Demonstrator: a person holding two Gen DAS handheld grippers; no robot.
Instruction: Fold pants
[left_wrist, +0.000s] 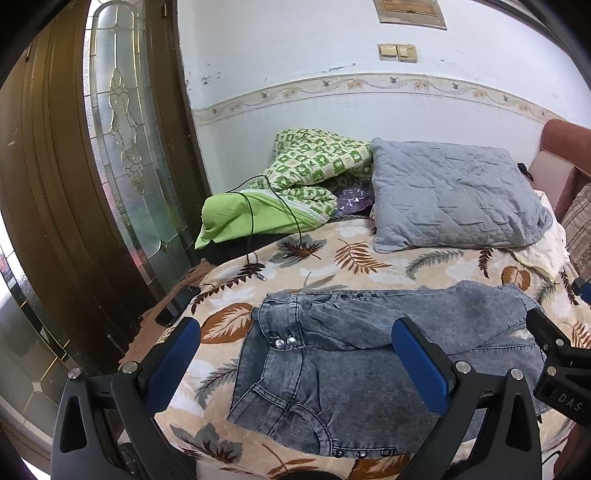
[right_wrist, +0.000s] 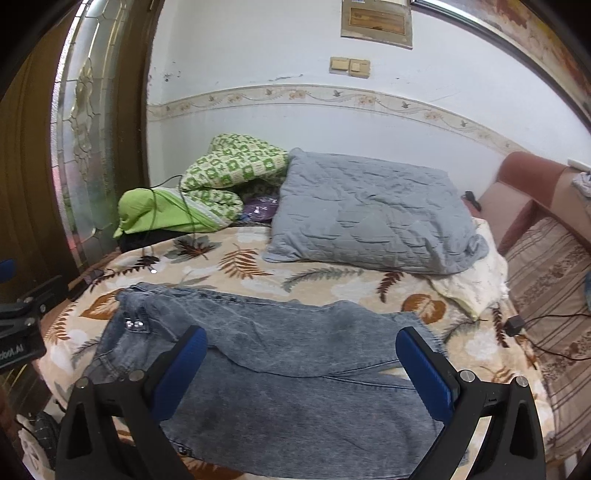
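Grey-blue denim pants (left_wrist: 354, 362) lie folded on the leaf-print bedspread (left_wrist: 332, 258), waistband with metal buttons at the left. They also show in the right wrist view (right_wrist: 288, 369). My left gripper (left_wrist: 295, 332) hovers open above the pants' waist end, holding nothing. My right gripper (right_wrist: 301, 343) hovers open above the pants' leg end, empty. The right gripper's body (left_wrist: 561, 365) shows at the right edge of the left wrist view; the left gripper's body (right_wrist: 22, 325) shows at the left edge of the right wrist view.
A grey quilted pillow (left_wrist: 454, 195) and a green checked blanket (left_wrist: 295, 181) lie at the back of the bed. A black cable (left_wrist: 255, 221) runs over the blanket. A wooden glass door (left_wrist: 122, 147) stands left. A striped sofa (right_wrist: 554, 295) is at the right.
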